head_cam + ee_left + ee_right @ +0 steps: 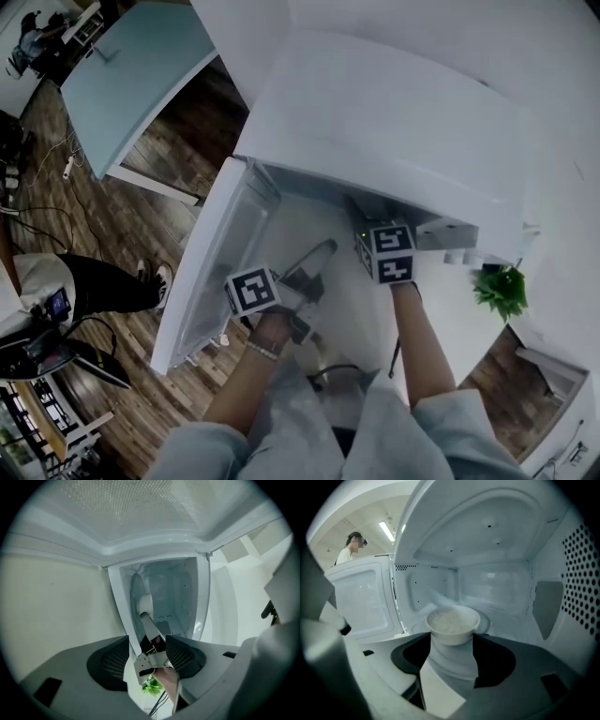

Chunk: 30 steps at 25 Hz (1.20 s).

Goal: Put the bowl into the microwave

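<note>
A white bowl filled with something white and grainy sits on the floor of the open white microwave. My right gripper reaches into the cavity and is open, its tips just short of the bowl and not touching it. In the head view only its marker cube shows. The microwave door hangs open to the left. My left gripper is close to the door's edge, jaws apart and nothing pressed between the pads. The door glass mirrors a gripper and a hand.
A small green plant stands on the counter to the right of the microwave. A person stands on the wooden floor at the left, near cables. A pale blue table is further back. Perforated cavity wall lies to my right.
</note>
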### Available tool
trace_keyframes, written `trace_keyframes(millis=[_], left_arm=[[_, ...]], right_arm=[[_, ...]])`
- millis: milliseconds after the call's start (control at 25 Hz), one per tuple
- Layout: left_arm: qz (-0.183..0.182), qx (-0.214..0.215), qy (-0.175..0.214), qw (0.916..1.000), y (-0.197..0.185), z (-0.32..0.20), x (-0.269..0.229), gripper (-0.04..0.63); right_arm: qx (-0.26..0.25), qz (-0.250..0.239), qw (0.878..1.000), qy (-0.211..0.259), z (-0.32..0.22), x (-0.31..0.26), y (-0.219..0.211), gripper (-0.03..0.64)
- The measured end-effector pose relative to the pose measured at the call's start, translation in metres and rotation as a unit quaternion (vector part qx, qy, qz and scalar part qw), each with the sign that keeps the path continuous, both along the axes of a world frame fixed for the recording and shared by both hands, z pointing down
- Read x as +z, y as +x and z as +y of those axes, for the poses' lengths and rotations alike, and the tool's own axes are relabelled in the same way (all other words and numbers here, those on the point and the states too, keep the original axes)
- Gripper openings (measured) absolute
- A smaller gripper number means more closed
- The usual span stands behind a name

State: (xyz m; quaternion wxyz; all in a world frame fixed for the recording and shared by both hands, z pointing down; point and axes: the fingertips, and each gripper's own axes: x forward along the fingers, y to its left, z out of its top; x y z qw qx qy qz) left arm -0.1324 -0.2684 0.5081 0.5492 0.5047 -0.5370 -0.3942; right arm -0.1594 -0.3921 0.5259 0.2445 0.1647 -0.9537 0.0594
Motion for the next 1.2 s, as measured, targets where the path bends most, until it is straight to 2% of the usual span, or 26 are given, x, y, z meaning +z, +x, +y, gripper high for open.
trace_keyframes(millis=[280, 320, 400, 480, 640, 760, 800, 960, 1200], left_arm=[[-0.055, 0.019, 0.015, 0.9982, 0.006, 0.016, -0.018, 0.216], [-0.067, 0.023, 0.017, 0.9974, 0.007, 0.017, -0.022, 0.174], [-0.093, 0.032, 0.021, 0.995, 0.01, 0.02, -0.03, 0.155], [-0.122, 0.045, 0.025, 0.9912, 0.014, 0.02, -0.039, 0.117], [-0.197, 0.057, 0.023, 0.9784, 0.015, 0.024, -0.054, 0.048], [-0.228, 0.058, 0.036, 0.9713, 0.018, 0.025, -0.074, -0.008], [-0.238, 0.059, 0.043, 0.9685, 0.018, 0.025, -0.081, -0.006], [-0.292, 0.066, 0.063, 0.952, 0.022, 0.032, -0.107, -0.006], [-0.374, 0.074, 0.083, 0.921, 0.029, 0.048, -0.136, -0.002]], right_arm=[[0.006, -0.013, 1.0, -0.016, 0.017, -0.009, 0.021, 0.279], [0.007, -0.015, 1.0, -0.017, 0.022, -0.012, 0.027, 0.272], [0.006, -0.02, 1.0, -0.019, 0.031, -0.02, 0.038, 0.263], [0.006, -0.026, 0.999, -0.018, 0.039, -0.031, 0.048, 0.205], [0.01, -0.051, 0.999, -0.013, 0.055, -0.057, 0.067, 0.106], [0.011, -0.075, 0.997, -0.007, 0.068, -0.08, 0.077, 0.04], [0.011, -0.083, 0.997, -0.003, 0.072, -0.088, 0.079, 0.007], [0.018, -0.117, 0.993, 0.009, 0.088, -0.118, 0.091, 0.002], [0.009, -0.137, 0.99, 0.02, 0.109, -0.148, 0.11, 0.0]])
